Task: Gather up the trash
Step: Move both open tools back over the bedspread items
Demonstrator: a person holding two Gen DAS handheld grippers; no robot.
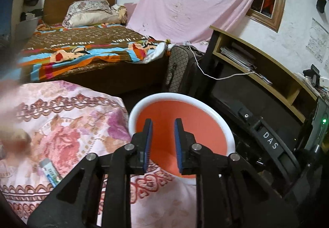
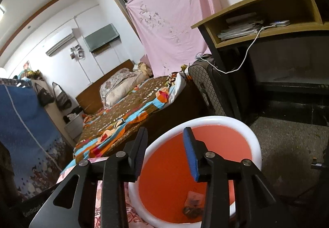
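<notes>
A bin with a white rim [image 1: 181, 95] and an orange inside stands on the floor against a surface covered with a pink floral cloth [image 1: 67, 125]. My left gripper [image 1: 163, 123] hovers over the bin's near side, open by a narrow gap, with nothing between its blue pads. My right gripper [image 2: 165, 131] also hangs above the bin rim [image 2: 216, 119], open wider and empty. Crumpled wrappers [image 2: 192, 205] lie at the bottom of the bin. A small blue, green and white packet [image 1: 50, 173] lies on the floral cloth to the left.
A bed with a brown patterned cover [image 1: 86, 47] is behind the bin, with a checked suitcase [image 1: 181, 67] beside it. To the right, a wooden desk shelf [image 2: 267, 36] holds papers and trails a white cable [image 2: 244, 57]. Black gear marked DAS [image 1: 269, 141] sits right of the bin.
</notes>
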